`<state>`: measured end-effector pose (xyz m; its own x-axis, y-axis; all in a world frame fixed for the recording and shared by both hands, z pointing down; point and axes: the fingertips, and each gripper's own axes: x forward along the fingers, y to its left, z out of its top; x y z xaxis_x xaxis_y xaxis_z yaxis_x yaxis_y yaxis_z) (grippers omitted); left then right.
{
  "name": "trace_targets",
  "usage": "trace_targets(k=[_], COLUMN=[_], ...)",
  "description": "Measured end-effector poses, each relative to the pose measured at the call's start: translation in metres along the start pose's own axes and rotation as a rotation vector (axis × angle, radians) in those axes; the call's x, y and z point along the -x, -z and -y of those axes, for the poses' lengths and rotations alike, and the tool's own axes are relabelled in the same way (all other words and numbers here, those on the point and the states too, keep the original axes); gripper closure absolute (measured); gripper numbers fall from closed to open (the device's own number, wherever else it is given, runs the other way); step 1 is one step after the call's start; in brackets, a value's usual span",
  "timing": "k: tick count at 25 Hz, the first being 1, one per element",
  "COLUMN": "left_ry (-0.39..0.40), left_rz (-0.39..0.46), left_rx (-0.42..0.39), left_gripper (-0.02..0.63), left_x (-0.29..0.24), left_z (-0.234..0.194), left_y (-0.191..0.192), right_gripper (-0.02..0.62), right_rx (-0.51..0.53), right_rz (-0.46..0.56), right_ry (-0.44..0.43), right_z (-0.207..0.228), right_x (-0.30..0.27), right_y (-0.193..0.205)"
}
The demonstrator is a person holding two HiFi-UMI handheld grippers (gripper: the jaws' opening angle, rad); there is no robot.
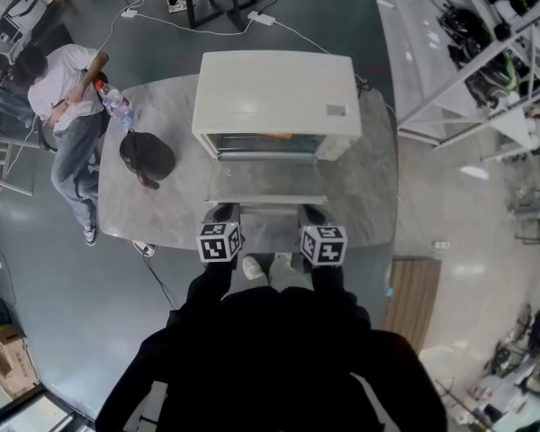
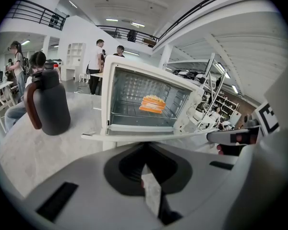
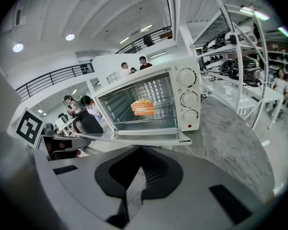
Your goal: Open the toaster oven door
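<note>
The white toaster oven [image 1: 274, 97] stands at the back of the grey marble table [image 1: 378, 187]. Its glass door [image 1: 266, 185] lies open and flat toward me. Inside, an orange sandwich [image 2: 153, 104] rests on the rack; the right gripper view shows that sandwich [image 3: 143, 107] too, left of the oven's three knobs [image 3: 188, 98]. My left gripper [image 1: 221, 214] and right gripper [image 1: 311, 214] sit side by side just in front of the door's front edge [image 2: 149, 136], slightly below it. Both the left gripper [image 2: 144, 152] and the right gripper [image 3: 141, 153] are shut on nothing.
A dark thermos jug [image 1: 147, 157] stands on the table left of the oven, with a water bottle [image 1: 116, 104] behind it. A person [image 1: 67, 97] stands at the table's left end. Metal racks [image 1: 486, 52] line the right side. A wooden pallet [image 1: 412, 300] lies on the floor.
</note>
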<state>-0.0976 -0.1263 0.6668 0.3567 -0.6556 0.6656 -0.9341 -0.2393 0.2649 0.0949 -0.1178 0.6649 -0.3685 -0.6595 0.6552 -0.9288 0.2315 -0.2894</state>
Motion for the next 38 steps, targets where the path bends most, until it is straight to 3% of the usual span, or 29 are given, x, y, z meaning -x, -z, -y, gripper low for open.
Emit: trace_targets(k=[38], left_ry=[0.016], left_rz=[-0.164], left_rx=[0.032], left_gripper=[0.603], left_x=[-0.012], left_z=[-0.005], left_y=[0.054], right_gripper=[0.594], right_rx=[-0.039], right_rz=[-0.144], right_ry=[0.003], right_z=[0.002], right_x=[-0.016], right_y=[0.056])
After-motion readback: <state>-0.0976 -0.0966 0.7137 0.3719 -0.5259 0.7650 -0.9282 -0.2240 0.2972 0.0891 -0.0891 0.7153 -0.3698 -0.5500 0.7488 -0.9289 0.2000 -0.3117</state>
